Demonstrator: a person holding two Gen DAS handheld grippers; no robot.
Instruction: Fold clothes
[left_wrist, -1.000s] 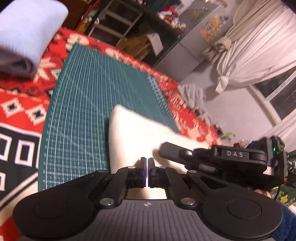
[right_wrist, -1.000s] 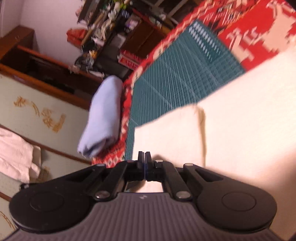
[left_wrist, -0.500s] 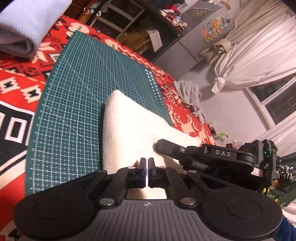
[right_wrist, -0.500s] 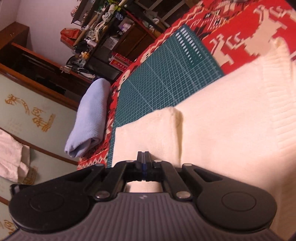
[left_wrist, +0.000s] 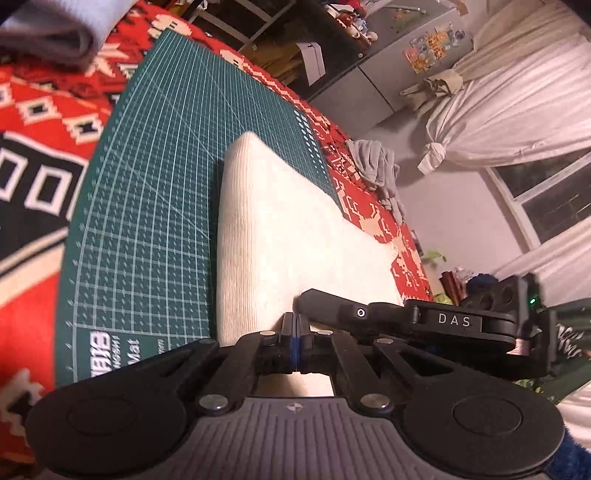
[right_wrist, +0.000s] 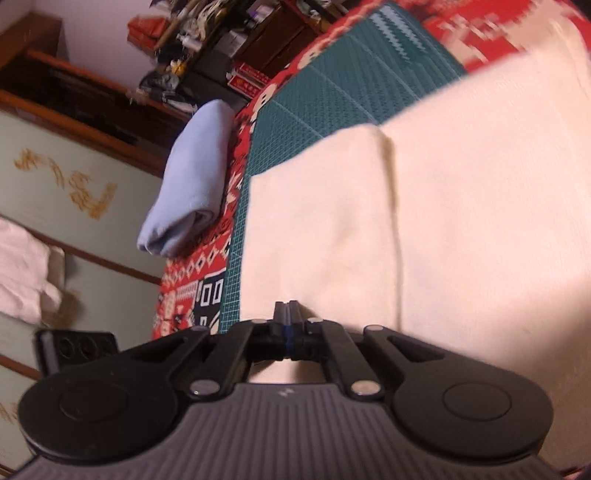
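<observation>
Two grippers work over a cream ribbed knit garment (left_wrist: 291, 236) lying partly on a green gridded cutting mat (left_wrist: 155, 192), toward its four o'clock side. Left gripper (left_wrist: 295, 328) is pressed together, its tips low over the garment's near edge; whether cloth is pinched cannot be told. Right gripper (right_wrist: 286, 314) is likewise pressed together. At ten o'clock in the right wrist view lies a folded pale blue cloth (right_wrist: 192, 177) on the red patterned blanket (right_wrist: 192, 273).

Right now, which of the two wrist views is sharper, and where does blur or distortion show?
Left wrist view: sharp, the green gridded cutting mat shows crisp lines, bowed by the fisheye. Right wrist view: motion-smeared, the cream knitted garment loses its ribbing and the mat's grid is muddy.
</observation>
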